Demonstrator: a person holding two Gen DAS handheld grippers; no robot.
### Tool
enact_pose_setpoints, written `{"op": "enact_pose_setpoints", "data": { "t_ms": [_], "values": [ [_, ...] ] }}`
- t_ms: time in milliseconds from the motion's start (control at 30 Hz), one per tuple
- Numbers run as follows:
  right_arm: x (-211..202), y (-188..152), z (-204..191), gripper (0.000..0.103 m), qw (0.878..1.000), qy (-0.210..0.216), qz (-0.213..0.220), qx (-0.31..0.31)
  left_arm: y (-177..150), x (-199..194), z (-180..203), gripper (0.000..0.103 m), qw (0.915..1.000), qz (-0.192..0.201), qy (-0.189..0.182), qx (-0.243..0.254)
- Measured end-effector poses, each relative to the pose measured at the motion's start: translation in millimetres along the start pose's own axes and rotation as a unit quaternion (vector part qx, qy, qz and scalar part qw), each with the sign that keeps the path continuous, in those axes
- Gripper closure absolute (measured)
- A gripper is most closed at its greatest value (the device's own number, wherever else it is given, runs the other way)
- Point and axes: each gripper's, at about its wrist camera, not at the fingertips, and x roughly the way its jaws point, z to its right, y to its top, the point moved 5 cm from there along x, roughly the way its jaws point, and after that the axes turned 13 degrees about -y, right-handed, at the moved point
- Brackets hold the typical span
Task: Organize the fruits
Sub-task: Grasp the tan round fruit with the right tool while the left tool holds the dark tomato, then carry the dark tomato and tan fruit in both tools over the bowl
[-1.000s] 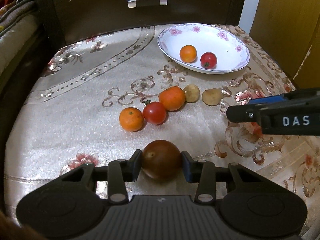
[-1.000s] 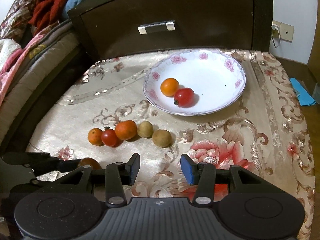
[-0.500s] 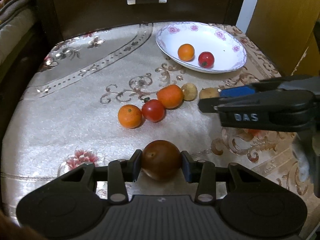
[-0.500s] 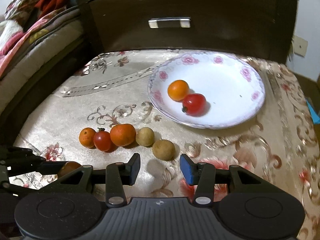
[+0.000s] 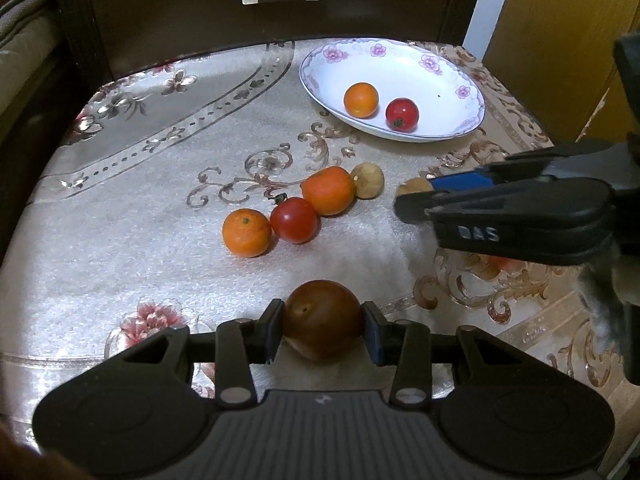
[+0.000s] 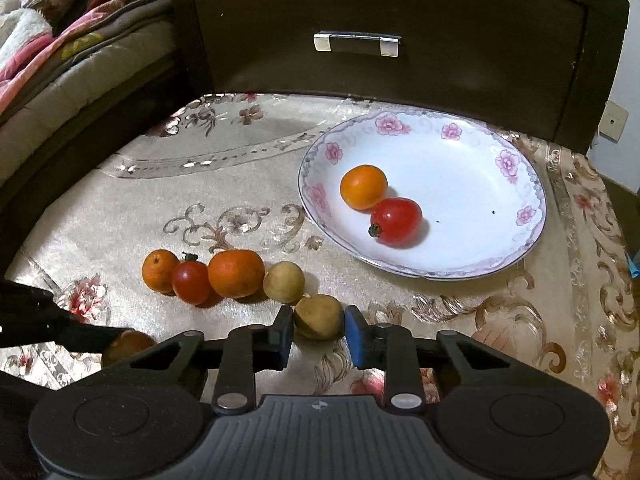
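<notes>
In the left wrist view my left gripper (image 5: 323, 330) is shut on a dark brown-red tomato (image 5: 323, 318), low over the patterned cloth. My right gripper (image 6: 318, 330) is closing on a tan round fruit (image 6: 319, 315), and both pads touch its sides. A second tan fruit (image 6: 284, 281), a large orange (image 6: 236, 273), a red tomato (image 6: 192, 282) and a small orange (image 6: 159, 271) lie in a row to its left. The white flowered plate (image 6: 500, 200) holds an orange (image 6: 363, 187) and a red tomato (image 6: 396, 222).
A dark wooden drawer front (image 6: 360, 20) stands right behind the table. A bed with blankets (image 6: 60, 60) runs along the left. A yellow wooden panel (image 5: 560, 20) stands at the right. My right gripper's body (image 5: 520, 216) crosses the right side of the left wrist view.
My right gripper has moved left and down to the near tan fruit, and its jaws have narrowed onto it. The left gripper still holds the dark tomato in place.
</notes>
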Motion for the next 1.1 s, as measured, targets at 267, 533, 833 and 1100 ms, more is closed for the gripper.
{"op": "enact_pose_setpoints", "data": {
  "t_ms": [267, 533, 833, 1100],
  "values": [
    [-19, -18, 8, 0.082, 1.000, -0.004, -0.017, -0.004, -1, -1, -1, 0.054, 1.0000, 0.001, 0.001, 0.004],
    [-30, -34, 5, 0.081, 0.999, 0.001, -0.009, -0.041, -2, 4, 2, 0.054, 0.9997, -0.002, 0.011, 0.019],
    [-29, -34, 9, 0.080, 0.999, 0.012, -0.008, -0.031, -5, 5, 1, 0.053, 0.9995, -0.003, 0.014, 0.029],
    [-28, -35, 7, 0.077, 0.999, 0.010, -0.008, -0.036, -5, 5, 3, 0.053, 0.9994, -0.001, 0.017, 0.029]
  ]
}}
